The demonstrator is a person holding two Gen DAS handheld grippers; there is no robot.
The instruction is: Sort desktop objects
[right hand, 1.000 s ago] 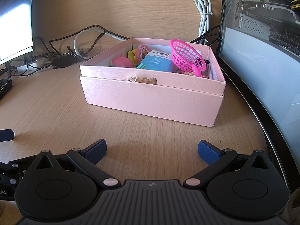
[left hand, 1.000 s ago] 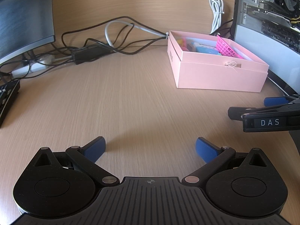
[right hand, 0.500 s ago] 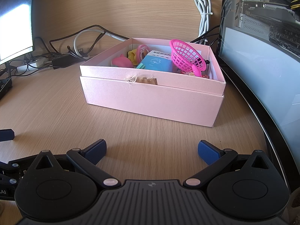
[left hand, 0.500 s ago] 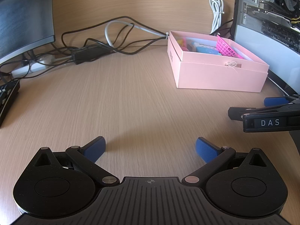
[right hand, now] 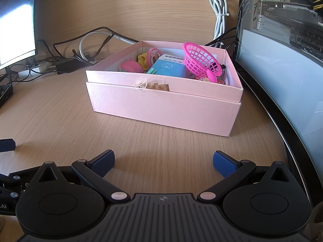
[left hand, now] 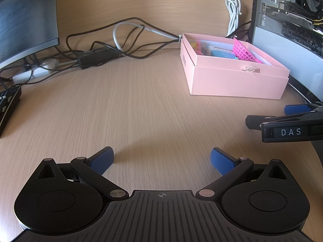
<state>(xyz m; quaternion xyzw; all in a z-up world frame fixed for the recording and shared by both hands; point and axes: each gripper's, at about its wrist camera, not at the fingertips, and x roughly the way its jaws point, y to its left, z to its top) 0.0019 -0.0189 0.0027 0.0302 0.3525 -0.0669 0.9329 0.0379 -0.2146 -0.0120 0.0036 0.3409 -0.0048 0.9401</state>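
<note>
A pink open box [right hand: 161, 104] stands on the wooden desk, also in the left wrist view [left hand: 232, 80] at the right. Inside it lie a magenta toy basket [right hand: 201, 61], a light blue tissue pack [right hand: 169, 67], a pink toy [right hand: 131, 66] and a yellow toy [right hand: 142, 59]. My right gripper [right hand: 163, 161] is open and empty, low over the desk just in front of the box. My left gripper [left hand: 161, 159] is open and empty over bare desk, left of the right gripper's body [left hand: 290, 129].
A tangle of black and white cables [left hand: 113, 46] and a power strip [left hand: 34, 72] lie at the back. A monitor [left hand: 24, 18] stands at back left. A computer case with a glass side [right hand: 282, 56] stands right of the box. A coiled white cable [right hand: 219, 12] hangs behind.
</note>
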